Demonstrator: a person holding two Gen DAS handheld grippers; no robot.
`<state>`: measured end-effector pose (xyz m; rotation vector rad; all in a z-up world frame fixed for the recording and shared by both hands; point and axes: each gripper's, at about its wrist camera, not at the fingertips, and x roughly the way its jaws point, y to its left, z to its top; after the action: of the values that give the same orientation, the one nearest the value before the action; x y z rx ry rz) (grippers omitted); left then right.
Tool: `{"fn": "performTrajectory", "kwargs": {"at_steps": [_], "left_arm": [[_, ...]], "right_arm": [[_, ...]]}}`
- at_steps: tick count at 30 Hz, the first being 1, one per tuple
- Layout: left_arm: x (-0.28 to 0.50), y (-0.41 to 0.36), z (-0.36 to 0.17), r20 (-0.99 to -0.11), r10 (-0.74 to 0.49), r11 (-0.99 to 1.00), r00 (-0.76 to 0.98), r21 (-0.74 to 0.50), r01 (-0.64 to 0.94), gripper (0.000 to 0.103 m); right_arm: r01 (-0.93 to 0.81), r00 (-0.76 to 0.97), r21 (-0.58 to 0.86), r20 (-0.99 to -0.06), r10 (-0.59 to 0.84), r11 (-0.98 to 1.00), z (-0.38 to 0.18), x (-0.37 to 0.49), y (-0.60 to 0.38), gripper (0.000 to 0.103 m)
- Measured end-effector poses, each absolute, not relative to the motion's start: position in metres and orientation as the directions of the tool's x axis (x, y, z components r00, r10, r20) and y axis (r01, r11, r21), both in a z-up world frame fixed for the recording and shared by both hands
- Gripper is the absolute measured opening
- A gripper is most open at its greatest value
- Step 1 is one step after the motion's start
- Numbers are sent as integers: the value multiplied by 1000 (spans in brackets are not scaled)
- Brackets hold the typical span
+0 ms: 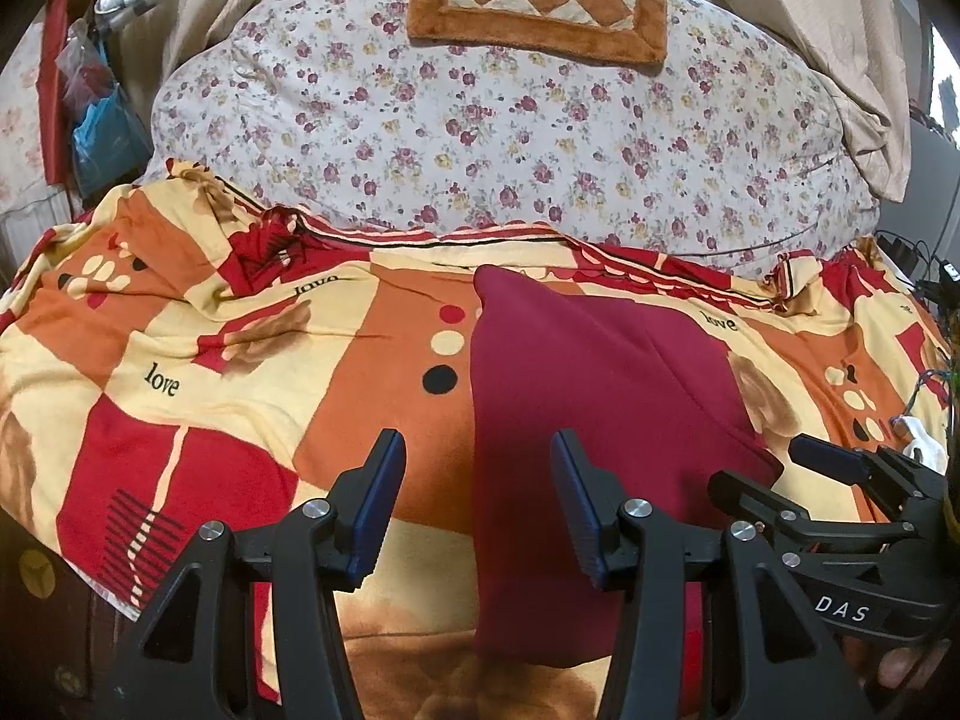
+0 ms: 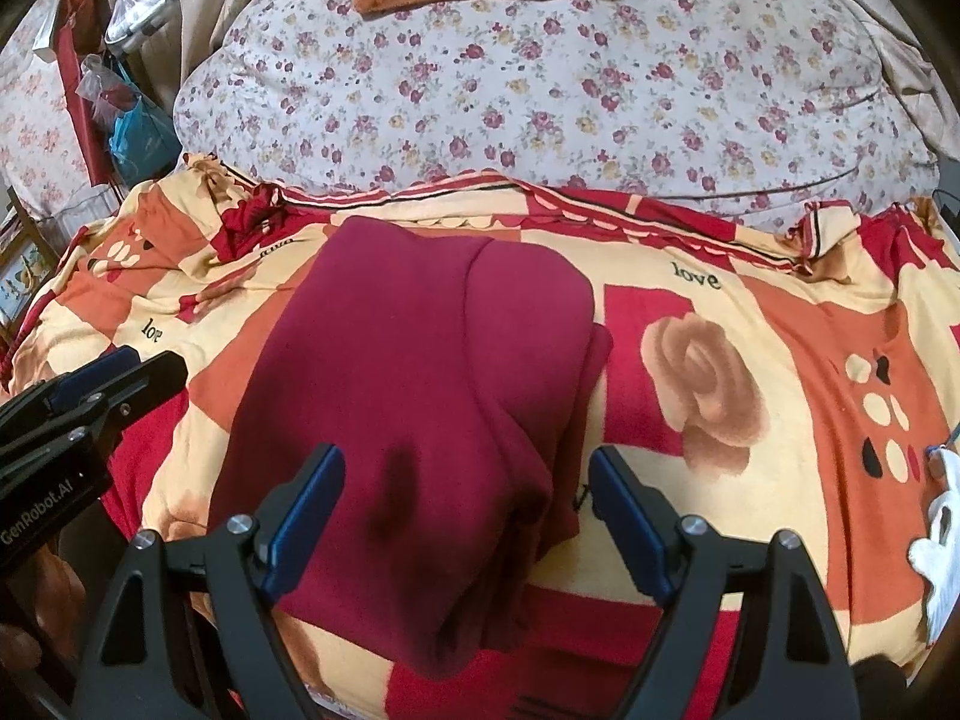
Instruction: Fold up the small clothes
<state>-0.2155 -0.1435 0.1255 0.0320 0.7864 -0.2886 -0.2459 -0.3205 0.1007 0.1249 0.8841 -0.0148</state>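
Currently, left wrist view: your left gripper (image 1: 477, 456) hangs with jaws wide and nothing between them. Its blue pads (image 1: 378, 504) straddle the left edge of the maroon garment (image 1: 588, 396), which lies folded on the patterned bedspread (image 1: 240, 372). The right-hand finger sits over the cloth, the left-hand one over orange print; whether either touches the fabric cannot be told. Printed on the bedspread you can read "love" three times: lower left, upside down near the red fold, and just past the garment's far right corner. Your right gripper (image 1: 774, 474) enters from the right edge, seen side-on; its body carries a label reading "DAS", the start cut off. Beyond the bedspread lie a floral quilt (image 1: 510, 138) and a brown checked mat (image 1: 540, 6).

Right wrist view: your right gripper (image 2: 468, 474) is also spread wide, holding nothing. The maroon garment (image 2: 420, 396) fills the gap between the fingers, its near edge draping toward the camera, a fold ridge running down its right half. Contact cannot be told. The bedspread (image 2: 750, 360) reads "love" right of the garment's far corner and a partial "lov" at left. Your left gripper (image 2: 108, 378) shows at the left edge, labelled "GenRobot.AI". A white object (image 2: 936, 558) lies at the right edge.
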Motion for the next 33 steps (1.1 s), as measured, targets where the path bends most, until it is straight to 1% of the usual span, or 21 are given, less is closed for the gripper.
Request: {"fn": "performTrajectory", "kwargs": {"at_steps": [24, 29, 33], "left_arm": [[-198, -145, 117, -716, -246, 959, 653, -80, 273, 29], [-191, -143, 119, -694, -274, 954, 666, -106, 282, 29], [-181, -137, 120, -682, -264, 957, 682, -99, 272, 29]], "right_arm": [[69, 621, 110, -783, 44, 991, 98, -235, -321, 86], [70, 619, 115, -784, 47, 991, 98, -230, -322, 86], [87, 623, 124, -781, 43, 988, 98, -224, -330, 86]]}}
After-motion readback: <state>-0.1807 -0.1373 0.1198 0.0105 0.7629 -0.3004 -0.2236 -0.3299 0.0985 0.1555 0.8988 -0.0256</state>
